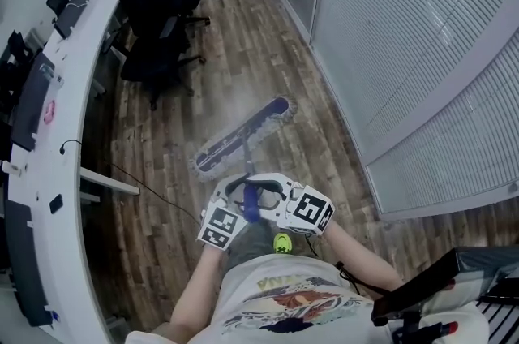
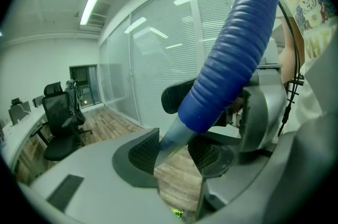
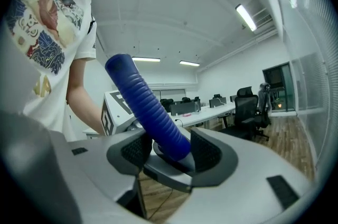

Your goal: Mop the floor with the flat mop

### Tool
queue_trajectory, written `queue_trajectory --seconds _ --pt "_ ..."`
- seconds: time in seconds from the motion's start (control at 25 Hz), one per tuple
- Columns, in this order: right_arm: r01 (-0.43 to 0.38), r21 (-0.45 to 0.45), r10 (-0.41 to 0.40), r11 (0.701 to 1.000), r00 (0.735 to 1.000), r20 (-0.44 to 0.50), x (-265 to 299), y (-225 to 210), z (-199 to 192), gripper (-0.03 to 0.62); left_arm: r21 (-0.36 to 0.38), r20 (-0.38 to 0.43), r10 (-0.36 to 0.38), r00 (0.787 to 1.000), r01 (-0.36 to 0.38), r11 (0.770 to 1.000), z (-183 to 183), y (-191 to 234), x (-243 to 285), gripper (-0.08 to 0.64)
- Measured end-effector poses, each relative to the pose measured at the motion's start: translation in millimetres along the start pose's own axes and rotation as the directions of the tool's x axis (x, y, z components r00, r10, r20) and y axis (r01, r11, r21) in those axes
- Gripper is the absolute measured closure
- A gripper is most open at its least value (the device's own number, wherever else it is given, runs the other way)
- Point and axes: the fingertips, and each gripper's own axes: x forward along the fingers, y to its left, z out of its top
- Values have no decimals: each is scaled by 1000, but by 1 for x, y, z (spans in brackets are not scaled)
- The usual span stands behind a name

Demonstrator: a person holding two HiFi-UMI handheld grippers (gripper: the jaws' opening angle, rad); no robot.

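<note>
Head view: left tool (image 1: pixel 233 195) and right tool (image 1: pixel 268 190) both clamp the handle (image 1: pixel 245 160). The mop head (image 1: pixel 242 135) sits at twelve o'clock, slanting eight-to-two.

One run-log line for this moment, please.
left gripper: shut on mop handle | right gripper: shut on mop handle | mop head: flat on wood floor
</note>
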Motion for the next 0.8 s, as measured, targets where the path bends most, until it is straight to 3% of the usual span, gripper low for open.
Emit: queue_trajectory --seconds 0.12,0.36,0.68,0.8 --pt "8 -6 -7 1000 999 50 -6 5 14 371 0 33 21 999 -21 1000 13 -5 -9 402" --pt "4 -53 -2 999 999 33 -1 7 19 383 -9 41 41 998 -41 999 16 -1 -14 402" --pt "13 -50 -10 999 998 54 12 -23 34 388 -17 74 61 995 -60 998 31 29 -4 403" --pt "12 -60 -8 998 997 70 21 -39 44 391 12 88 64 994 -65 998 39 47 -1 405"
